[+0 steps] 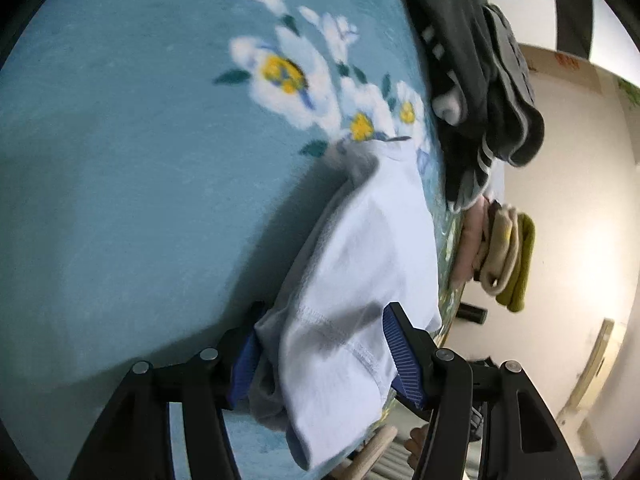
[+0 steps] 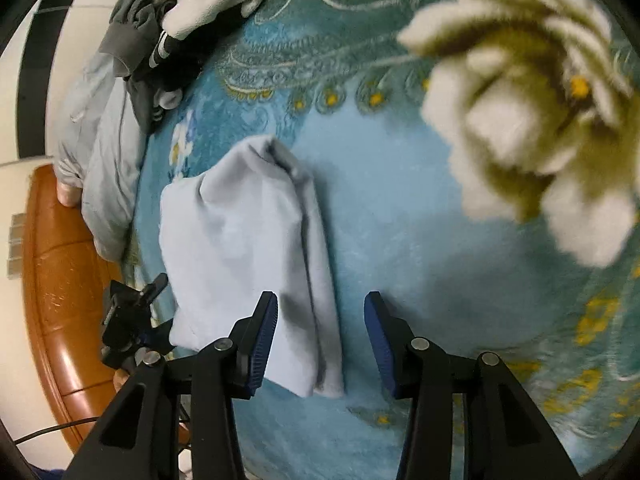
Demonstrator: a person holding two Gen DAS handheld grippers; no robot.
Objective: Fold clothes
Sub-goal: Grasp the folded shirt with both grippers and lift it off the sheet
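Observation:
A folded pale blue-white garment (image 1: pixel 360 248) lies on a teal flowered blanket (image 1: pixel 120 160). My left gripper (image 1: pixel 326 312) is open, its blue pads (image 1: pixel 404 356) wide apart on either side of the garment's near end. In the right wrist view the same garment (image 2: pixel 240 232) lies as a long folded strip. My right gripper (image 2: pixel 320 300) hovers open over its near right edge, its left finger above the cloth and its right finger above the bare blanket (image 2: pixel 400 220). The left gripper (image 2: pixel 128 320) shows at the garment's left corner.
A heap of dark and grey clothes (image 1: pixel 472 60) (image 2: pixel 160 40) sits at the blanket's edge. Folded beige, pink and olive items (image 1: pixel 504 256) are stacked beyond; they appear blurred and close at upper right (image 2: pixel 520 100). A grey-blue cloth (image 2: pixel 100 160) and brown wooden frame (image 2: pixel 52 280) border the left.

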